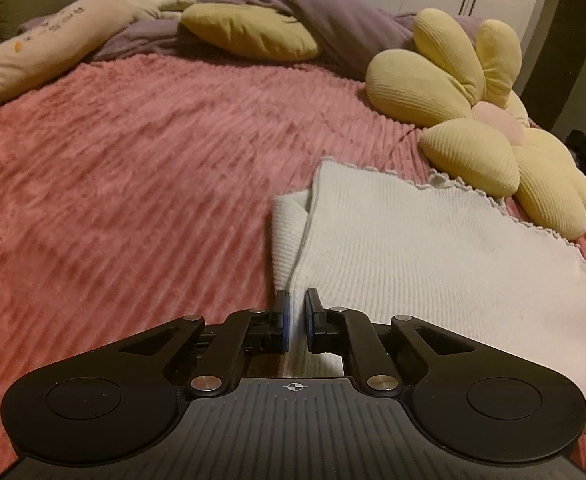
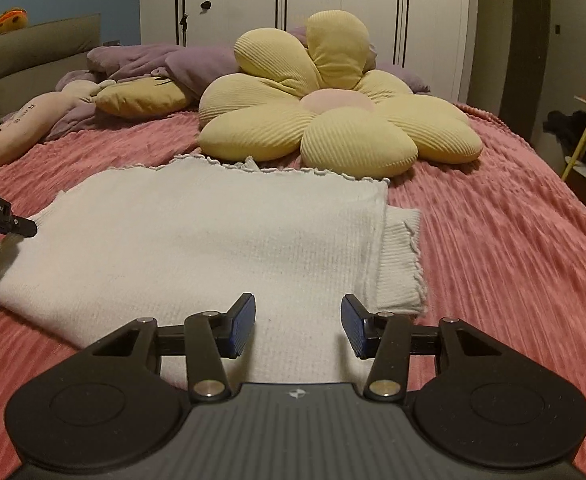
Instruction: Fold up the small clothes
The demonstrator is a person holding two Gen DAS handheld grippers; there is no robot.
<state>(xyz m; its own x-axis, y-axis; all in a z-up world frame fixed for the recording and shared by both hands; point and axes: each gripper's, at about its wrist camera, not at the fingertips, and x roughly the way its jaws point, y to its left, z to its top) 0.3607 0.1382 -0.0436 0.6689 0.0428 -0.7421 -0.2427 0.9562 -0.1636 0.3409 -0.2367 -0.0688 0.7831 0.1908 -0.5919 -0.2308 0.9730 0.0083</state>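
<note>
Pink bedspread point(image 2: 493, 240); right tongs point(image 2: 298, 326) spread over sweater point(image 2: 213, 232).

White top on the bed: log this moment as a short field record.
garment: white ribbed top, partly folded, flat on pink bedspread
sleeve: tucked under, showing at the right side
left gripper: nearly shut at the garment's left edge; grip unclear
right gripper: open, over the near edge
behind garment: yellow flower cushion

White ribbed knit garment point(image 2: 197, 236), folded flat on pink bedspread, centre frame; frilled hem along far edge, folded sleeve protruding at right side.
</note>
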